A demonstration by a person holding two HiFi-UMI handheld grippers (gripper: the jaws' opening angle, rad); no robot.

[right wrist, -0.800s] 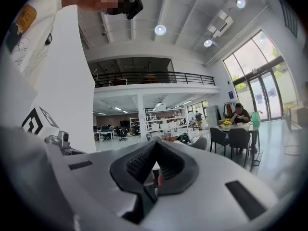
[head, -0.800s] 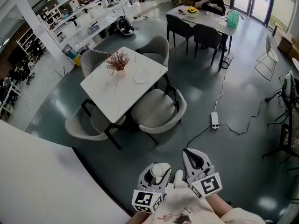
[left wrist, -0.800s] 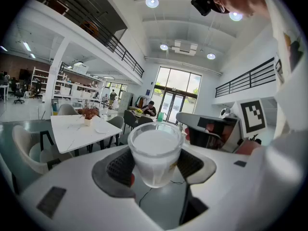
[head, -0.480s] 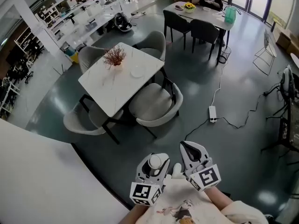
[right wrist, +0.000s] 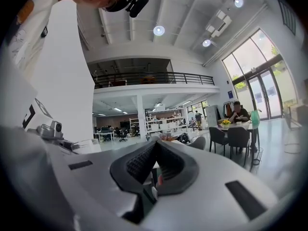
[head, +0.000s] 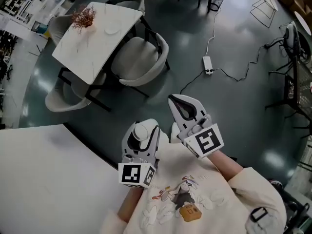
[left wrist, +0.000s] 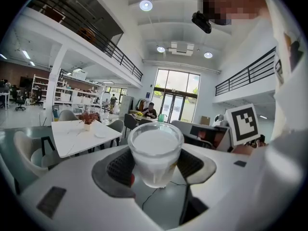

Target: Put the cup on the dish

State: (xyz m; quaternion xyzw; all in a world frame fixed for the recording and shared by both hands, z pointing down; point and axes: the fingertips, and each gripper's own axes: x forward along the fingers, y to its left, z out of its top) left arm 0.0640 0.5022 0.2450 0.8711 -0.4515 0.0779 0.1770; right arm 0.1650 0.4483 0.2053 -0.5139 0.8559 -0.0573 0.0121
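Observation:
A clear cup [left wrist: 155, 154] with white contents sits upright between the pads of my left gripper [left wrist: 155, 165], which is shut on it. In the head view the cup [head: 142, 130] and left gripper [head: 142, 125] are close in front of the person's chest. My right gripper [head: 181, 104] hovers just to the right with its jaws together and nothing in them; its pads [right wrist: 144, 162] meet in the right gripper view. The small white dish [head: 112, 29] lies on a white marble table [head: 97, 45] far off at the upper left, also in the left gripper view as dish [left wrist: 100, 135].
A vase of red twigs [head: 84, 17] stands on the table. Grey chairs [head: 139, 60] ring it. A white counter [head: 44, 179] fills the lower left. A power strip [head: 208, 65] and cable lie on the dark floor to the right.
The head view has tilted down, so the table has slid up and left in the picture. Both grippers sit higher in view, and the cup remains held.

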